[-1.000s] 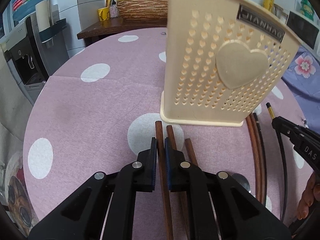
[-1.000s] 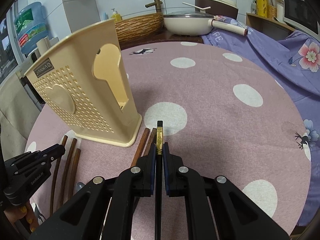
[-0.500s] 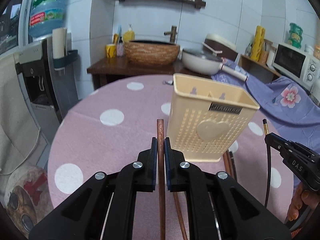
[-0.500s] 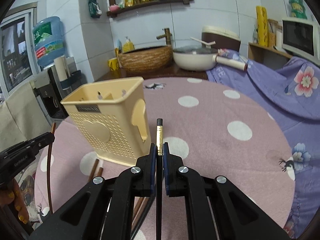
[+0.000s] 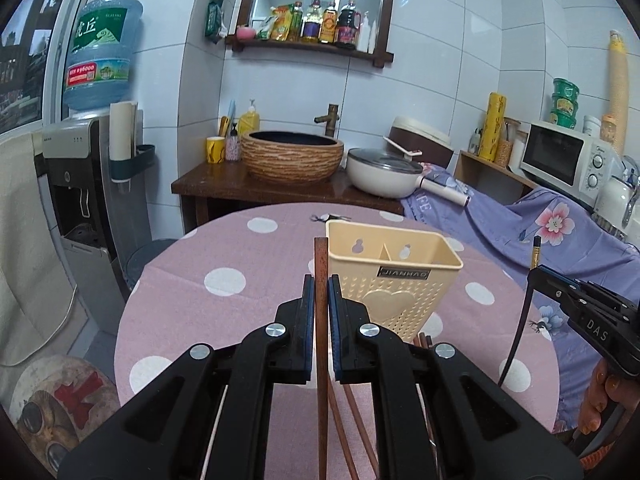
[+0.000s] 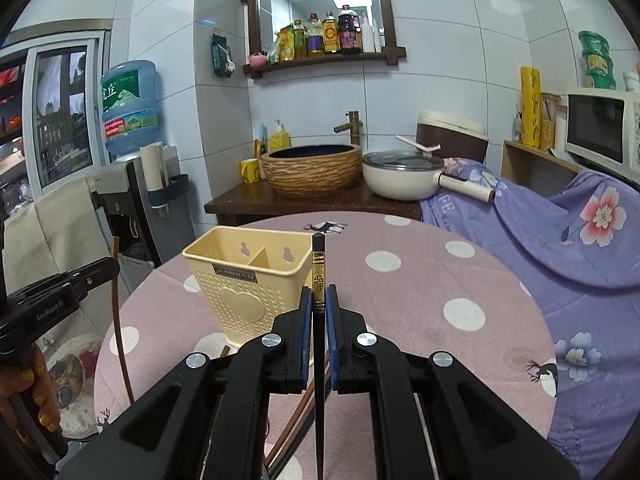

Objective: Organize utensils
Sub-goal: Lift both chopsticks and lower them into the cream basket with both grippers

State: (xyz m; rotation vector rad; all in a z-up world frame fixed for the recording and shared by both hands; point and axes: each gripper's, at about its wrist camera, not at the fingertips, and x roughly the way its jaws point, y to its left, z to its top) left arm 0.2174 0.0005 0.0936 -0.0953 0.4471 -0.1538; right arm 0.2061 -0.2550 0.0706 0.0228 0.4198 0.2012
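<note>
Left wrist: chopstick (image 5: 320, 264) beside holder (image 5: 394, 264) rim

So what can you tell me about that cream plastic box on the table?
The box is a cream plastic utensil holder standing upright on the pink dotted tablecloth. Its front is pierced with small holes around a raised heart, under a dark nameplate. A divider splits the open top into two compartments, and the back wall has two keyhole-shaped hanging slots. Both compartments look empty. Brown chopsticks lie at its base; neither claw touches it.

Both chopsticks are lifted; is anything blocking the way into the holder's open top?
Nothing visible. The brown chopstick and black chopstick are held clear, and the cream holder shows both compartments open.
</note>
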